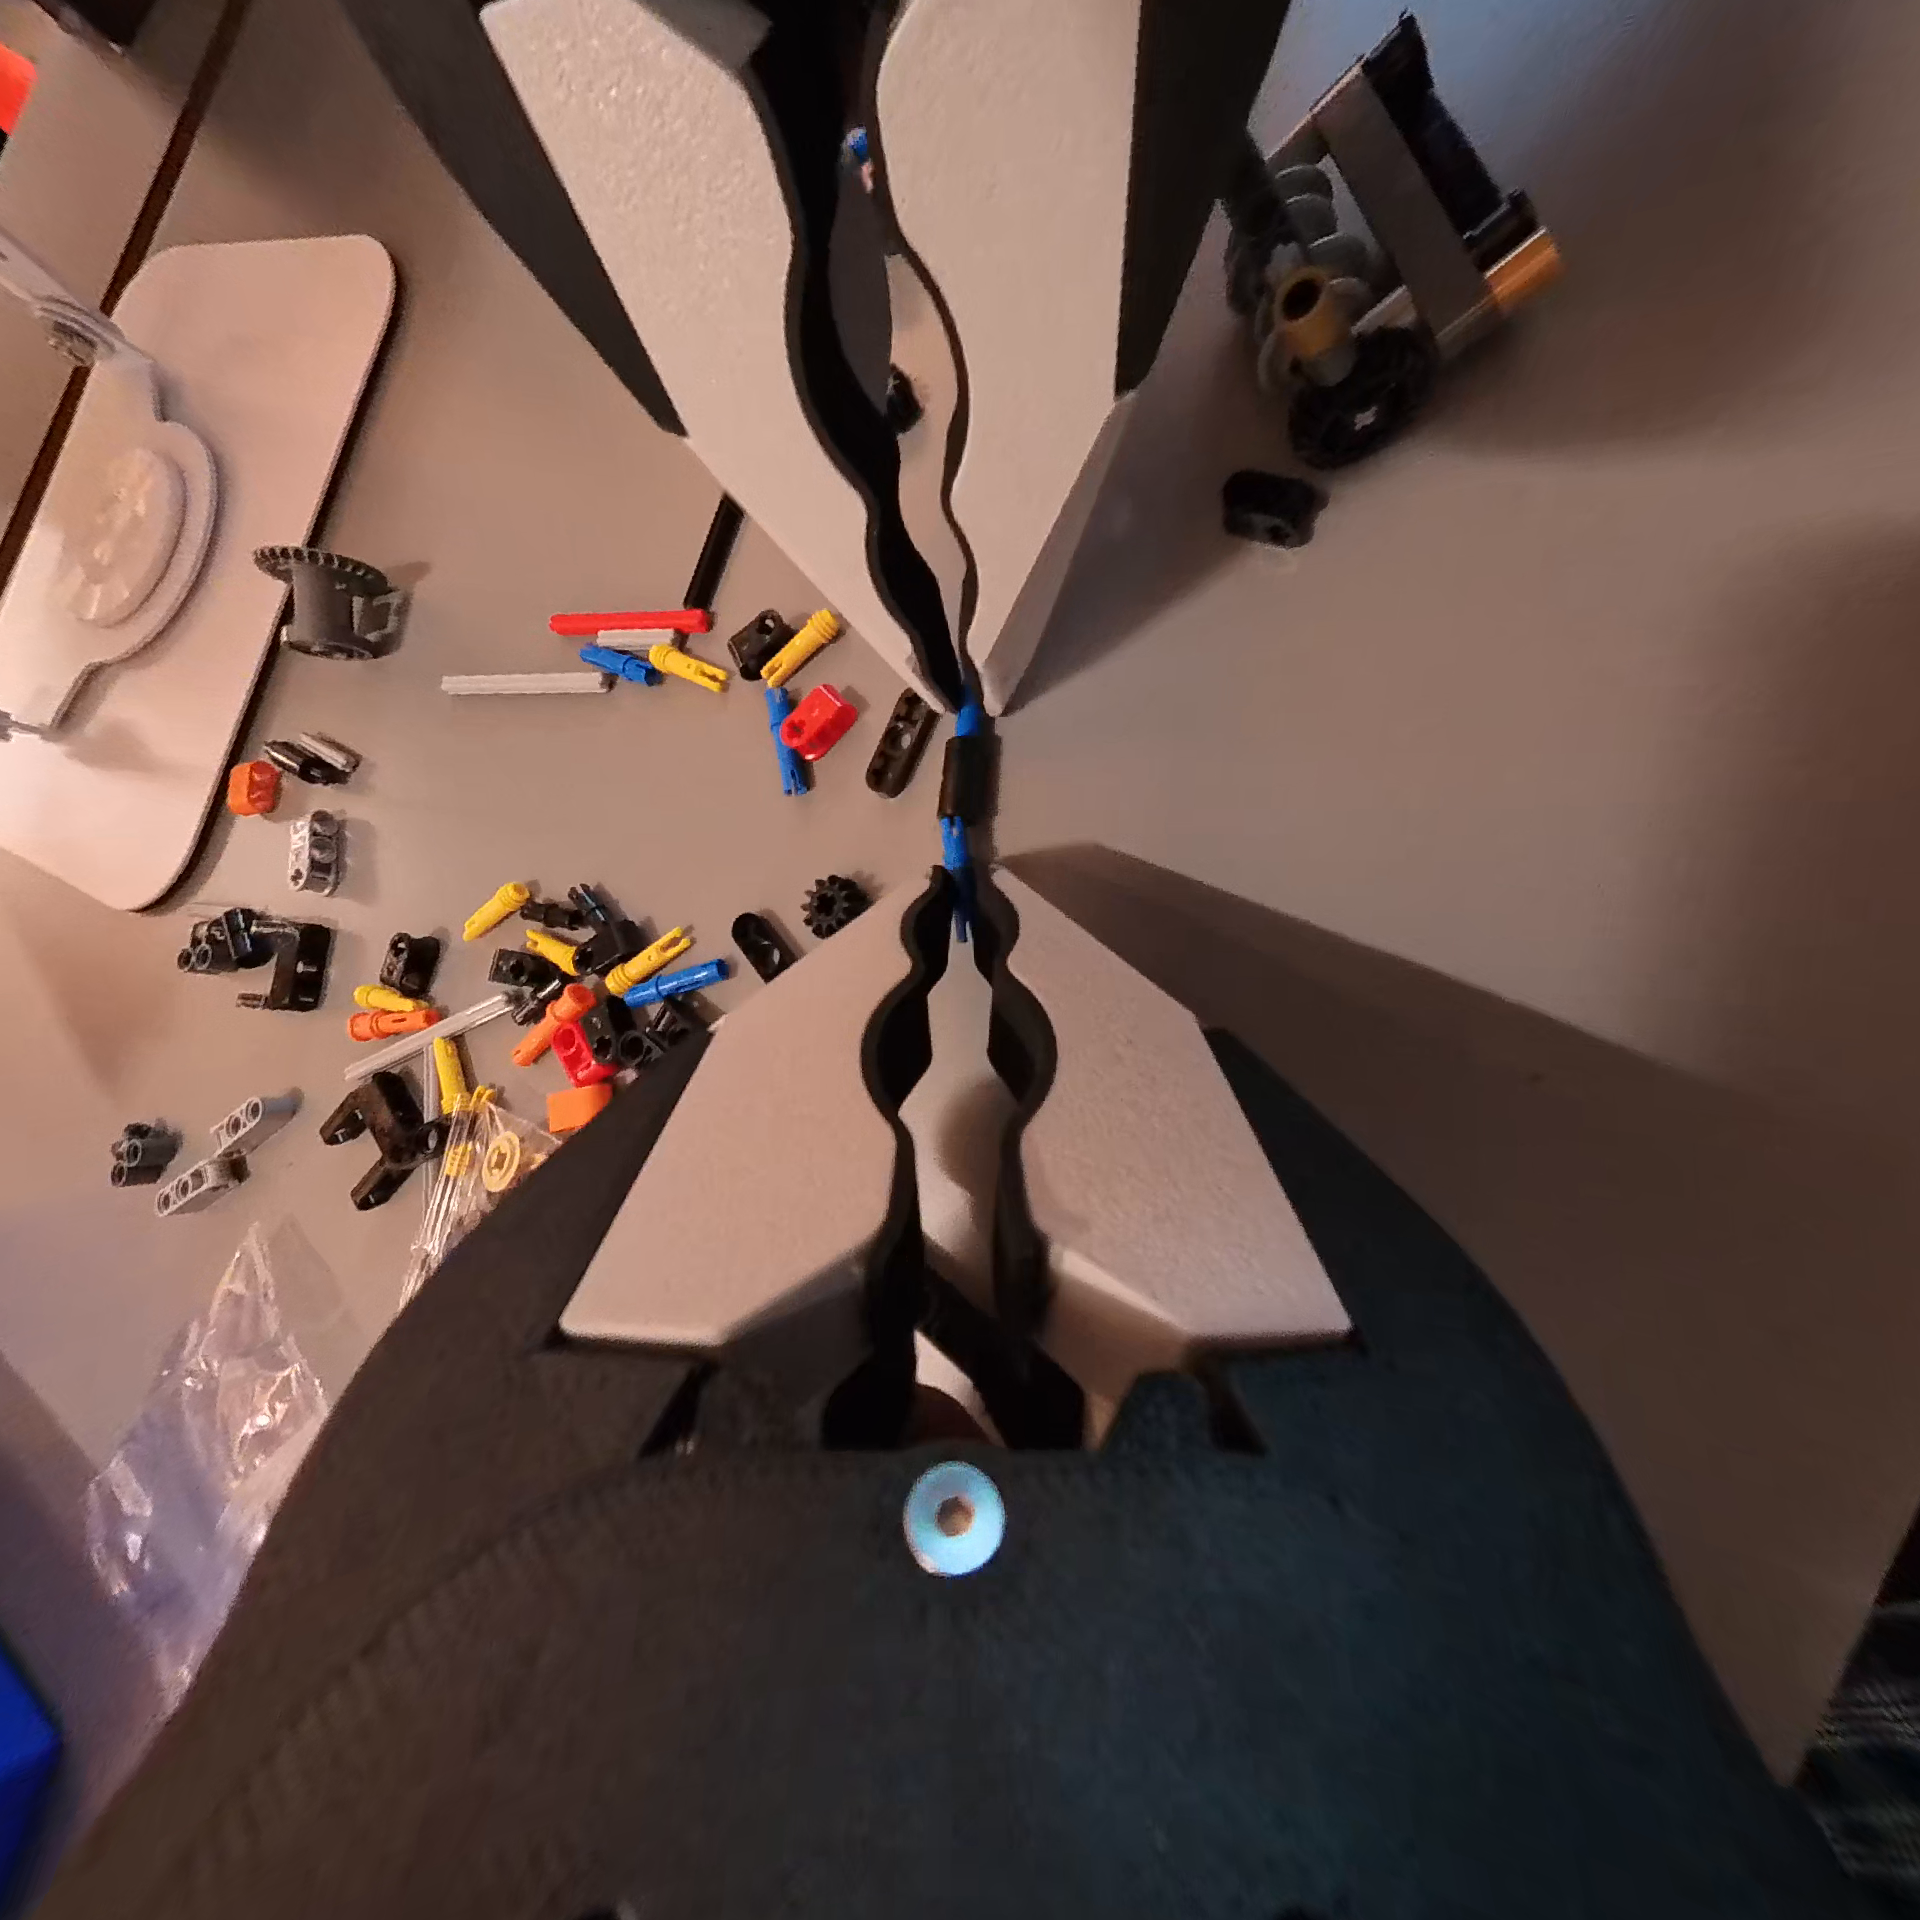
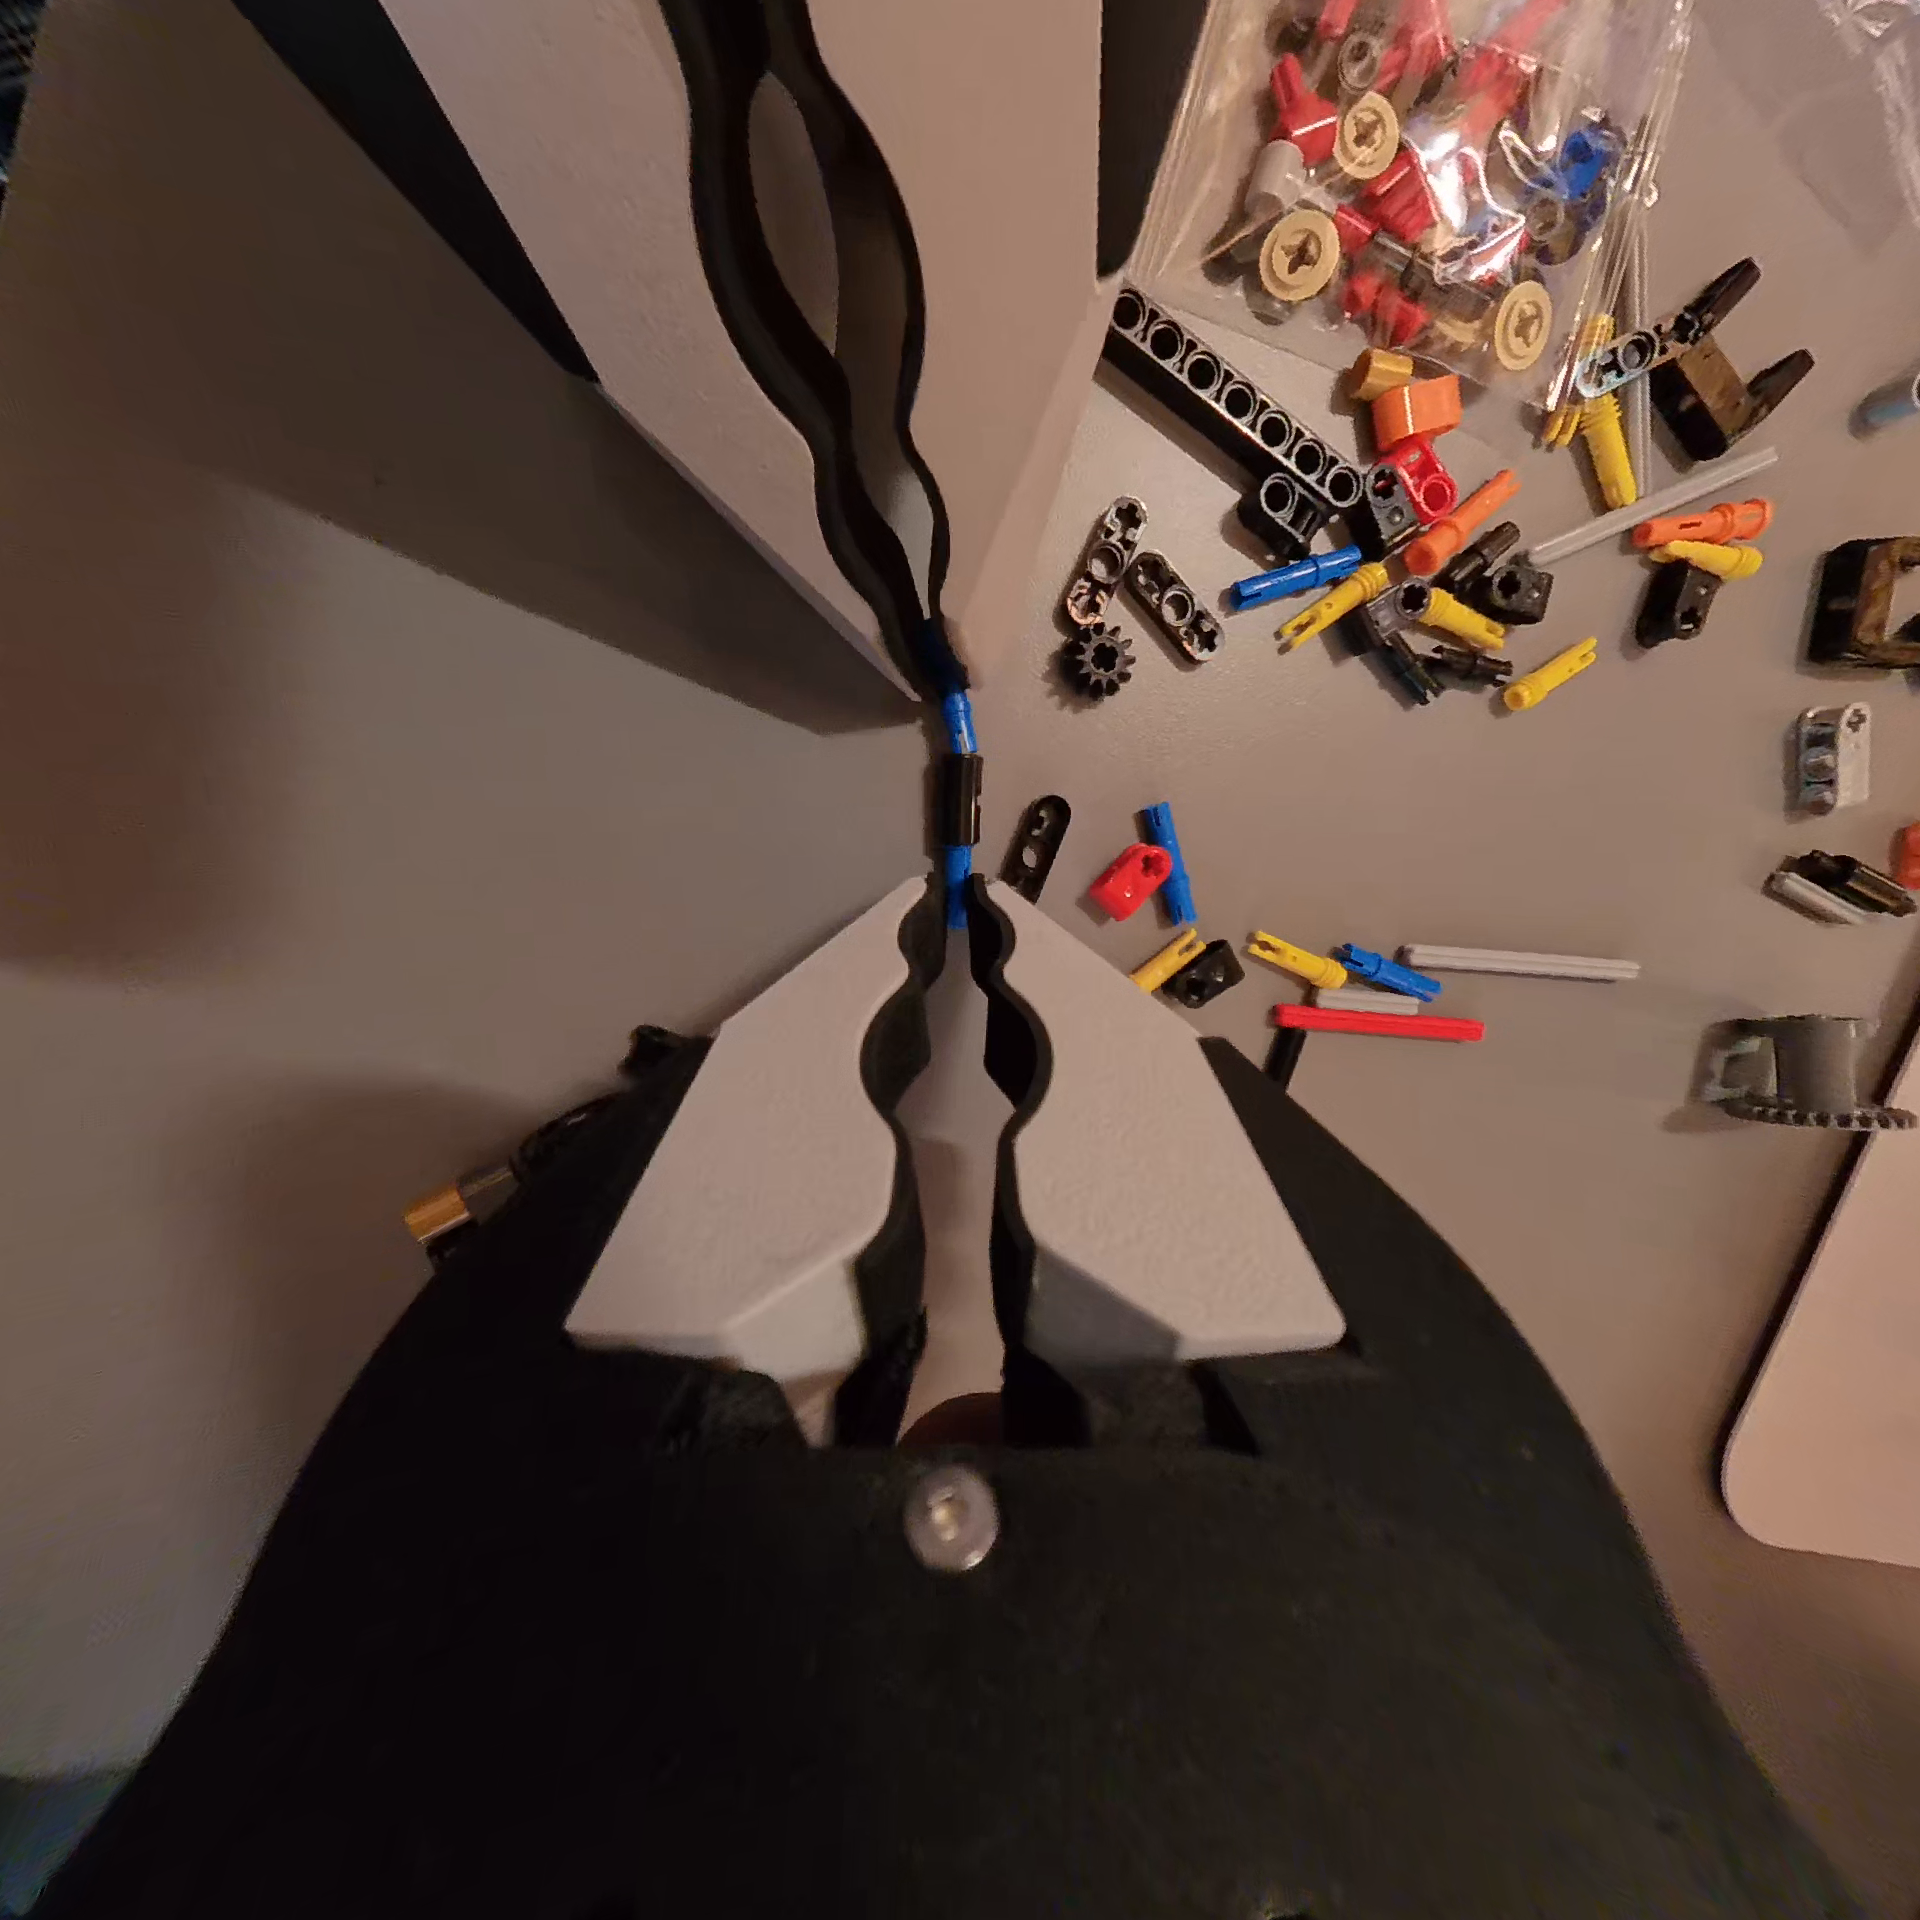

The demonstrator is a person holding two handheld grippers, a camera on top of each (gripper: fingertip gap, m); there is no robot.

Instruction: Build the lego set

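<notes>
A small assembly is held in the air between both grippers: a black connector with a blue pin sticking out of each end. My left gripper is shut on the near blue pin. In its view the right gripper comes in from the top, shut on the far pin. In the right wrist view, my right gripper is shut on one blue pin below the black connector. The left gripper grips the other end from above.
Loose pieces lie on the grey table: yellow, blue and orange pins, a red axle, a small black gear and a long black beam. A partly built gear assembly sits far right. A clear bag of parts and a grey board are nearby. Left and right tips are no more than a few centimetres apart. The red axle sits 9 cm or so from the ends of my right fingers. My right wrist view looks at it from another angle.
</notes>
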